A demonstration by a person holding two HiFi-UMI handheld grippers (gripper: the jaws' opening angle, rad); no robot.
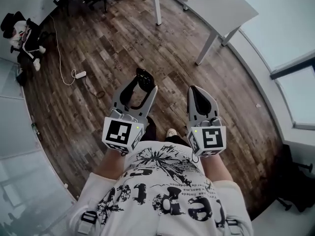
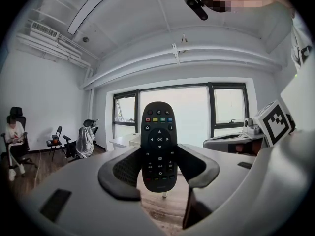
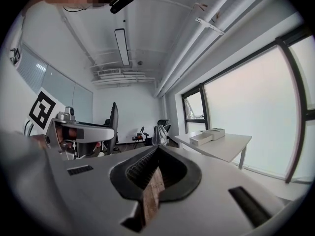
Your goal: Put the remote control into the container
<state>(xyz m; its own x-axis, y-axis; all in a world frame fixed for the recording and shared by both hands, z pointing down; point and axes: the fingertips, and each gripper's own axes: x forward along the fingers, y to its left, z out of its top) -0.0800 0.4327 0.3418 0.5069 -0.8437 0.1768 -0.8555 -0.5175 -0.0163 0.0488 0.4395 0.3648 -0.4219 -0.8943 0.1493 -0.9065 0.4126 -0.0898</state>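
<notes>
dark wood plank floor [image 1: 113,58], with a white table [image 1: 231,9] beside the bright windows [image 1: 295,28] and a white box [image 3: 206,136] on the table. the left gripper [image 1: 141,88] clamps the remote control [image 2: 159,146] by its lower half between both jaws. its long axis runs along the jaws, top end poking out past the tips, buttons facing the camera. the right gripper [image 3: 158,149] is closed with nothing in it, held just beside the left, well apart from the table.

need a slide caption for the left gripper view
Left gripper shut on a black remote control, buttons facing the camera, windows behind.
</notes>
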